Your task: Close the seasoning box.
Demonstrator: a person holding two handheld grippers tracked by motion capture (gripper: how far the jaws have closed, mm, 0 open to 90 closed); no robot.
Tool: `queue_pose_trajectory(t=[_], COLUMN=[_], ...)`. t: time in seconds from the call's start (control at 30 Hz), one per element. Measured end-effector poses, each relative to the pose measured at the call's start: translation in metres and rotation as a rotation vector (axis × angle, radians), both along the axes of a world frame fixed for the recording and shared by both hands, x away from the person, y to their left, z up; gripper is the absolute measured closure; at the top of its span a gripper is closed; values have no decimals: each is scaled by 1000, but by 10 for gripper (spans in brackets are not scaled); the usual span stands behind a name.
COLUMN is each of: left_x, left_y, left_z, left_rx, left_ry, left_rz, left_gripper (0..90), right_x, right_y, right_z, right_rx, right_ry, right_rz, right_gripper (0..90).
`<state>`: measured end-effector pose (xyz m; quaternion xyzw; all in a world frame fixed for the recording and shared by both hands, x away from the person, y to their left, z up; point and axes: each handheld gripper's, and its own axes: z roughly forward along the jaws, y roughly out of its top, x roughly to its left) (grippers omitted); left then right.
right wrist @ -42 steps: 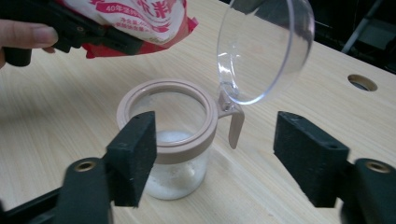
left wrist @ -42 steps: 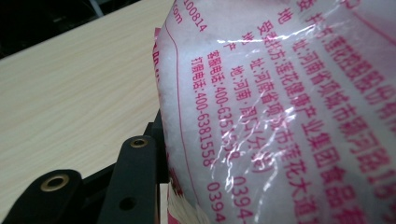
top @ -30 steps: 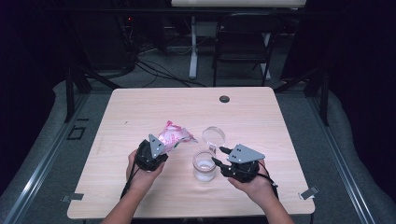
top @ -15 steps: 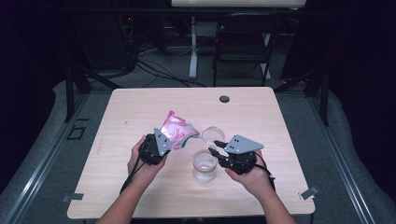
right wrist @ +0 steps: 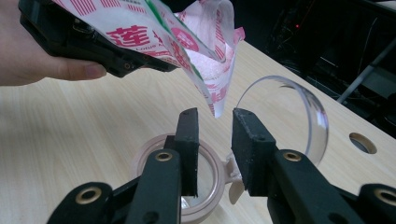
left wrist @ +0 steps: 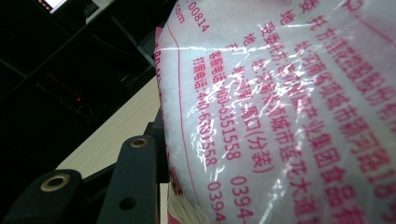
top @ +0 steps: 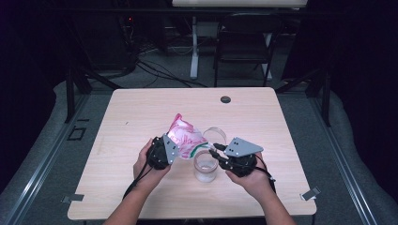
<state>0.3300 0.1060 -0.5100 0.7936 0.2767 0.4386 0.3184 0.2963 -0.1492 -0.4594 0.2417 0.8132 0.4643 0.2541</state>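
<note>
Left gripper (top: 174,146) — clamped on a pink-and-white printed plastic bag (top: 185,137), held lifted off the table (top: 141,117) and tilted, open mouth turned toward the jar. In the left gripper view, bag (left wrist: 289,112) pressed close against the lens, red printed characters and digits across crinkled film, white granular contents showing through; one black jaw visible at lower left, the other hidden behind the bag.

Right gripper (top: 215,154) — jaws narrowly parted, not closed, nothing seen pinched between them. In the right gripper view, gripper (right wrist: 215,140) poised just over the rim of the jar (right wrist: 175,179), hinge tab of the jar lying in the gap between the jaws; whether the pads touch it cannot be told.

Jar (top: 205,165) — clear, round, open, upright on the table at front centre, between the two hands. Clear round lid (top: 215,136) hinged up behind it, standing near upright; same lid (right wrist: 289,116) at right in the right gripper view.

Bag mouth (right wrist: 210,56) — hanging above the jar, lower corner just above the right gripper's jaw tips.

Table — light wood, small dark round grommet (top: 225,99) near far edge.
</note>
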Motion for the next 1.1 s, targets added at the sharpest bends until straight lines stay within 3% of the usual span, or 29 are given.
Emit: queue_pose_trajectory(t=[0.23,0.63,1.1], left_x=[-7,-11,-17], left_y=[3,4,1], left_z=[-2,-9,-14], left_rx=[21,55,100], left_ry=[-22,-6,-10], left_rz=[6,6,0], left_gripper=[609,609,609], right_x=[-8,-15,-17], right_y=[0,11,25], right_z=[1,7,3], right_rx=[7,-10,-45], right_ry=[-35,-86,-108], right_rz=[17,76,137], right_gripper=[714,673,694])
